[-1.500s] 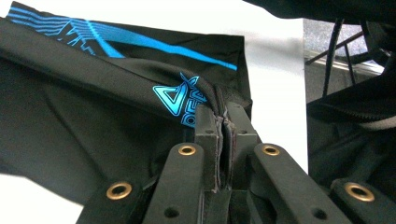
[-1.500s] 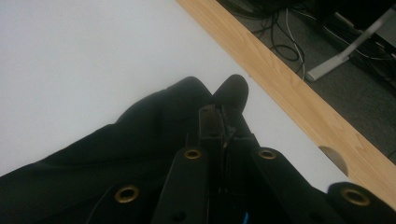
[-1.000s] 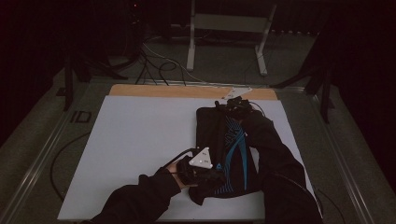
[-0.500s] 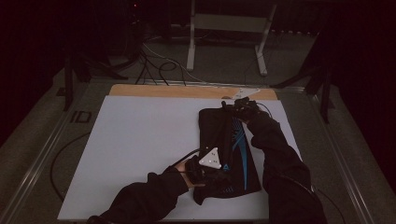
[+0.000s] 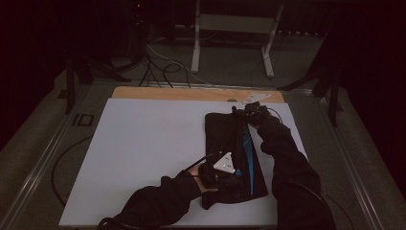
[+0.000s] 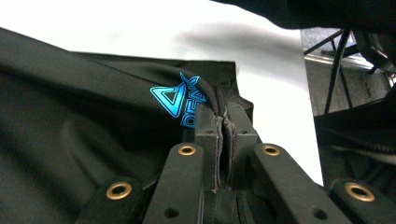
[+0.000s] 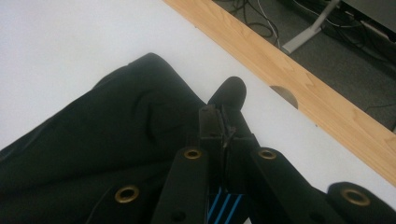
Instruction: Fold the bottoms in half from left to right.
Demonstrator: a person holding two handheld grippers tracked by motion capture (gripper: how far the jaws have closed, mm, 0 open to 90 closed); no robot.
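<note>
Right now your left gripper (image 6: 223, 122) is clamped on the near hem of the black shorts (image 5: 229, 143) (the blue logo (image 6: 180, 97) sits just beside its jaws), and your right gripper (image 7: 223, 122) is pinched on the far edge of the same garment. The shorts lie folded lengthwise on the right half of the white table (image 5: 143, 143), blue stripes (image 5: 246, 143) facing up.

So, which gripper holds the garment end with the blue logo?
The left gripper, at the black garment's near end; the right gripper pinches the plain far end.
</note>
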